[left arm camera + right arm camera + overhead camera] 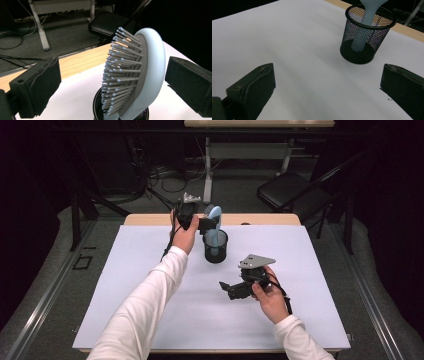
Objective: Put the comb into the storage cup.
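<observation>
Pale blue plastic is what the eye finds first: a light blue oval hairbrush with grey bristles (pixel 140 75) stands handle-down in a round black wire-mesh cup (pixel 215 246), and its head leans out above the rim. The cup sits on the white sheet that covers the wooden counter (pixel 150 285), toward twelve o'clock from the centre of the sheet in the high view.

The left gripper (pixel 207 223) is level with the brush head, at about eleven o'clock from the cup. In the left gripper view its two black fingers (pixel 40 85) are spread wide on both sides of the head, and I see a gap on each side, so they do not pinch it. The brush seems to rest in the cup by itself.

The right gripper (pixel 226 286) waits low over the sheet at about five o'clock from the cup, well apart from it. Its fingers are also spread and hold nothing.

I judge that the step in hand is the release of the brush into the cup, and it looks almost complete. The next move probably calls for drawing the left gripper straight back without catching the bristles, because a small touch could tip the light cup.
</observation>
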`<state>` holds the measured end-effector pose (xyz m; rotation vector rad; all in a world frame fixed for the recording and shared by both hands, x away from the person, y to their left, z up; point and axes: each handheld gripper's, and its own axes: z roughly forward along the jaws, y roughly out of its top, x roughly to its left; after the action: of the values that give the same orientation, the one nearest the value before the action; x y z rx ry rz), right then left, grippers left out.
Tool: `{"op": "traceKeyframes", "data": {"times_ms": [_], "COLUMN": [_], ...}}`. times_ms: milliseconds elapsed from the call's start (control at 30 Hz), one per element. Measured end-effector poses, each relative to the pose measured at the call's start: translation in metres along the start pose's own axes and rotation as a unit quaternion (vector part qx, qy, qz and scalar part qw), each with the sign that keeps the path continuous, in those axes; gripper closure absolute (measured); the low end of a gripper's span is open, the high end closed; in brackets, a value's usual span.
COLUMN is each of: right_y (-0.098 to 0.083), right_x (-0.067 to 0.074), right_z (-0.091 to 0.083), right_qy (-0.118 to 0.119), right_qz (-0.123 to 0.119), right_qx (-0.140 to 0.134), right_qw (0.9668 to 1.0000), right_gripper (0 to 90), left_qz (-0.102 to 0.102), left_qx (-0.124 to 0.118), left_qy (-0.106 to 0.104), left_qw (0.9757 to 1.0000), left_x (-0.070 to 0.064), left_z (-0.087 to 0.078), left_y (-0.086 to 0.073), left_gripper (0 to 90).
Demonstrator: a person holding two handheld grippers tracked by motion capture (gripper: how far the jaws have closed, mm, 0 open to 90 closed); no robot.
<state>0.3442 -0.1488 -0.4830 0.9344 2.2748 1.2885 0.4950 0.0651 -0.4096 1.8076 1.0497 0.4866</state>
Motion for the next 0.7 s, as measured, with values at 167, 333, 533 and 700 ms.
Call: {"op": "traceKeyframes", "data": {"times_ms": [167, 333, 533, 700], "right_y": [0.0, 0.0002, -0.0003, -0.0002], "right_x": [0.0008, 0.0013, 0.0007, 0.0002], "right_z": [-0.0005, -0.0009, -0.0009, -0.0017], "right_qy": [-0.001, -0.001, -0.002, -0.003], "right_qz": [0.0, -0.001, 0.0, 0.0], "right_qx": [0.0, -0.001, 0.0, -0.002], "right_qw": [1.0, 1.0, 1.0, 1.0], "right_gripper": [0.0, 0.0, 0.0, 0.0], "left_qz": [-0.006, -0.012, -0.017, -0.014], "left_qx": [0.004, 0.004, 0.008, 0.014], "left_qy": [0.007, 0.012, 0.006, 0.001], "left_qw": [0.9999, 0.9999, 0.9998, 0.9998], "left_x": [0.0018, 0.0036, 0.0062, 0.0064], "left_z": [-0.0015, -0.0026, -0.0043, -0.0056], "left_y": [0.0002, 0.0008, 0.0015, 0.0016], "left_gripper": [0.7, 0.7, 0.7, 0.7]}}
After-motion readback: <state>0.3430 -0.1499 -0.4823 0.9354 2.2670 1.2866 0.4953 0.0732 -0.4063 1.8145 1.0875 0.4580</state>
